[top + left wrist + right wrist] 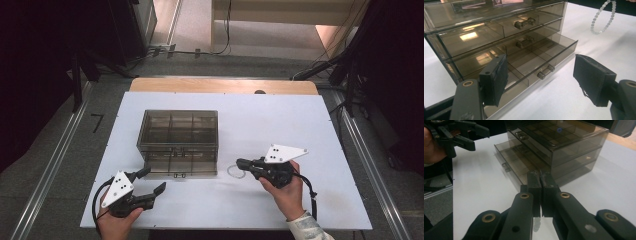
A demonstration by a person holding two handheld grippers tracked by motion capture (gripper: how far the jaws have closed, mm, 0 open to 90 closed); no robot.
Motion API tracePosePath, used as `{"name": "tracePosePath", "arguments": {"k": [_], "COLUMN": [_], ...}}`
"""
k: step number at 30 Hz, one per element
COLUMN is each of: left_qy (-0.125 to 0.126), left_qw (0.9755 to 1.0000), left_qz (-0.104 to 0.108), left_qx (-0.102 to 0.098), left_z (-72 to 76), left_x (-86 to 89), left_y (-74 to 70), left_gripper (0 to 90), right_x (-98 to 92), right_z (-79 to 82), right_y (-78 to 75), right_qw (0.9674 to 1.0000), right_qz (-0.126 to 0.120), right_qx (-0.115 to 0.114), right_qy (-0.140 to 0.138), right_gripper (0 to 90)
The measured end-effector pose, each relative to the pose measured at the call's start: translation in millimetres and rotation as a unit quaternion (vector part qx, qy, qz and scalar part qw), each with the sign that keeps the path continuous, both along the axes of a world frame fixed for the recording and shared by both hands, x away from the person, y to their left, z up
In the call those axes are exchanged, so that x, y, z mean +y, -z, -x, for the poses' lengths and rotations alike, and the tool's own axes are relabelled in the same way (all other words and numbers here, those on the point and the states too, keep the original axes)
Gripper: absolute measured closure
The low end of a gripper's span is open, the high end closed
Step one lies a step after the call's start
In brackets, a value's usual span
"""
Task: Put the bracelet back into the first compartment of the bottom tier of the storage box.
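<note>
Gripping bead bracelet [236, 171]: right hand-held gripper [241, 163], jaws shut.

The smoky transparent plastic drawer organizer [499, 42] looks glossy and smooth, with small shiny metal pull handles [546, 71] on its drawers. It stands on a matt white table sheet [260, 125], and a ring of milky, translucent beads [602, 17] lies to its right. The black foam-like jaw pads [594, 80] on the left gripper [150, 182] look matt and rough, scuffed at the edges.

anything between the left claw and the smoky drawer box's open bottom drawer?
Nothing: in the left gripper view, bare white table separates the open left claw from the pulled-out bottom drawer of the smoky transparent plastic drawer box.
</note>
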State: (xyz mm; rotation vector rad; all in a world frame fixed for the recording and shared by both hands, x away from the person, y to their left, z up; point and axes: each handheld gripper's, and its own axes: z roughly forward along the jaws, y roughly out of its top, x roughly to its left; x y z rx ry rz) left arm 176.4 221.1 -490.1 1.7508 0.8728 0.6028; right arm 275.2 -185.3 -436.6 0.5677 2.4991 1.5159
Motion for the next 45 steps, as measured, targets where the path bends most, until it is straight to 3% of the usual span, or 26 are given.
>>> {"name": "tracePosePath", "arguments": {"k": [28,45], "left_qy": [0.064,0.092], "left_qw": [0.9979,0.9956], "left_qz": [0.001,-0.008], "left_qx": [0.008,0.01], "left_z": [-8.3,-21.0], "left_x": [-38.6,-68.7], "left_y": [0.5,1.4], "left_gripper": [37.2,40.8], "right_x": [55.8,74.8], "right_z": [8.2,8.8], "right_y": [1.0,4.5], "right_qw": [0.9978,0.9969], "right_qz": [-0.003,-0.002], "right_qx": [0.003,0.008], "right_qy": [-0.066,-0.078], "right_gripper": [86.0,86.1]}}
